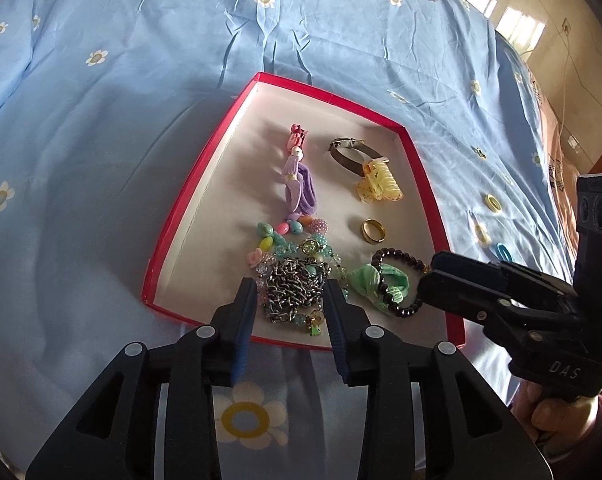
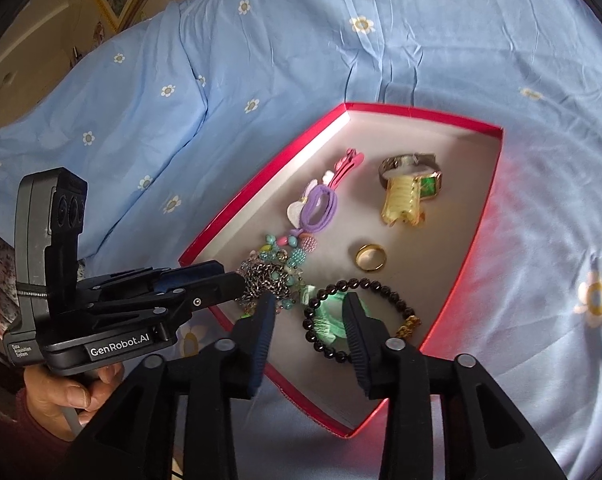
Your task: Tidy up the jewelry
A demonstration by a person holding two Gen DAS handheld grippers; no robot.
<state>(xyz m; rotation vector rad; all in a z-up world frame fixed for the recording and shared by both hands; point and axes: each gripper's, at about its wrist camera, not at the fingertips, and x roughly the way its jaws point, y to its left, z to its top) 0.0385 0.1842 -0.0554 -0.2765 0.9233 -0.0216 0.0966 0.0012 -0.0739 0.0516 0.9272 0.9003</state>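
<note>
Jewelry lies in a red-rimmed box (image 1: 205, 184) on a blue flowered sheet (image 1: 101, 120), filling the centre of both views. Chain (image 1: 297, 284) and coloured beads (image 1: 277, 236) crowd the box's lower left in the left view; a dark bead bracelet (image 2: 365, 284) over a green tie (image 2: 329, 320) sits lower right. A gold ring (image 1: 373, 231) lies alone mid-box, with bare floor around it. A purple tie (image 1: 301, 196), watch (image 1: 349, 152) and yellow clip (image 1: 381, 186) occupy the upper half; the box's top corner is bare. Two small rings (image 1: 494, 204) rest on the sheet outside the right rim.

Left gripper (image 1: 292, 300) tilts down over the near rim, jaws parted astride the chain, pads not pressing it. Right gripper (image 2: 311, 316) tilts down likewise, jaws apart, straddling the bracelet's near arc without clamping it. In the left view it enters from the lower right, a hand (image 1: 557, 412) on its handle.
</note>
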